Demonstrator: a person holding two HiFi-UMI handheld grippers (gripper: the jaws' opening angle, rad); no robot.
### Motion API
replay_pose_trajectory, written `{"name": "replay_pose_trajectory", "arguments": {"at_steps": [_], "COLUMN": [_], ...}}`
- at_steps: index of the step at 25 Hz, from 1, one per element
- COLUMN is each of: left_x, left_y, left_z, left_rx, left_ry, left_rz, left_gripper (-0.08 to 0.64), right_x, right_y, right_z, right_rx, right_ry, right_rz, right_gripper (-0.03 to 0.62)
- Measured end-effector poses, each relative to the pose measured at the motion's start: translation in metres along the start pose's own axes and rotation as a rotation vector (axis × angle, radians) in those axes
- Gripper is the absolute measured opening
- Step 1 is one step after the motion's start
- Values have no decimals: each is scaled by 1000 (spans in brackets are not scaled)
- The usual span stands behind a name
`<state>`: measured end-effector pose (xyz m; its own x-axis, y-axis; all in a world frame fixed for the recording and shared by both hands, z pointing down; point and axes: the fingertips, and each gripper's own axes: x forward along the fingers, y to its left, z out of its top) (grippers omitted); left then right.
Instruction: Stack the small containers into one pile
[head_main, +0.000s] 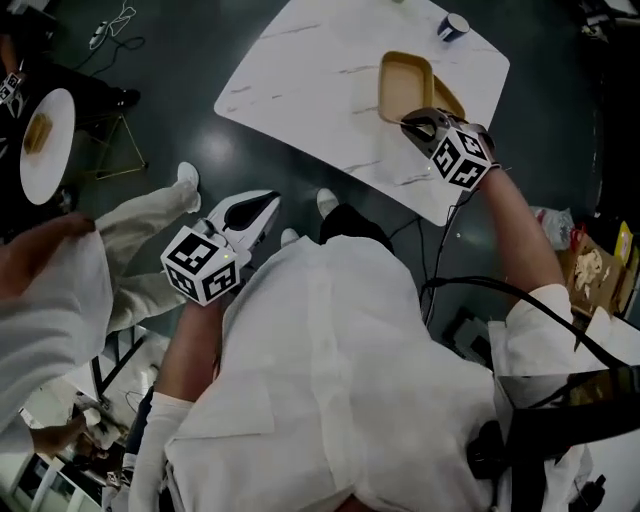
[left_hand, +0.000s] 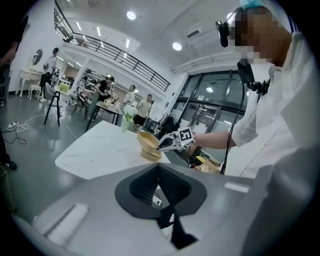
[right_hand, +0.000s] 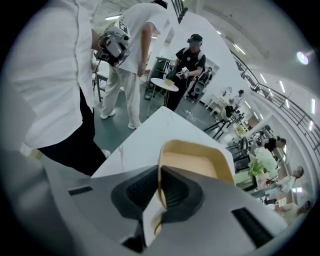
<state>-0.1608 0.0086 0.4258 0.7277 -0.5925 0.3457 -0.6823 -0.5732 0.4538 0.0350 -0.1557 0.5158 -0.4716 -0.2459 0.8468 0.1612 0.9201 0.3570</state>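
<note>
Your right hand-held gripper (right_hand: 159, 170) is clenched on the rim of a tan container (right_hand: 197, 161), holding it tilted just over a second container (left_hand: 150, 154) that sits near the surface's edge. Your left hand-held gripper (left_hand: 159, 167) has its jaws together on nothing, off the surface and over the floor (head_main: 250, 150). The surface (head_main: 320, 60) is white and marble-veined, with rounded corners and a small dark cup (head_main: 455, 27) at its far side. Around it are dark glossy flooring, a round white table (head_main: 45, 145), other people (left_hand: 145, 105) and a railed mezzanine (left_hand: 115, 50). The held container is a shallow, rounded-rectangular tray, empty inside.
</note>
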Motion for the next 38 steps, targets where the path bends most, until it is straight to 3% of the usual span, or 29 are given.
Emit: {"name": "replay_pose_trajectory", "arguments": {"at_steps": [4,10,21,28,38], "left_x": [8,33,149,185,197], "left_y": [-10,-32,-85,-107,-117], "left_z": [-16,-13,16,14,7], "left_rx": [-6,-2,-52,-102,-132], "left_ry": [27,0,-47,-36,-19], "left_rz": [-61,-51,58,171,263], "left_gripper": [8,8,8,8,8], "right_x": [-23,-44,-55,-40,-25], "right_y": [22,38,20,12,10], "right_z": [-22,-63,-152,-182,-193], "right_rx": [-1,-95,-360,-552,-624], "right_ry": [53,76,-19,-89,-184], "right_rz": [9,65,243,351,388], "right_gripper": [17,17,17,17,17]}}
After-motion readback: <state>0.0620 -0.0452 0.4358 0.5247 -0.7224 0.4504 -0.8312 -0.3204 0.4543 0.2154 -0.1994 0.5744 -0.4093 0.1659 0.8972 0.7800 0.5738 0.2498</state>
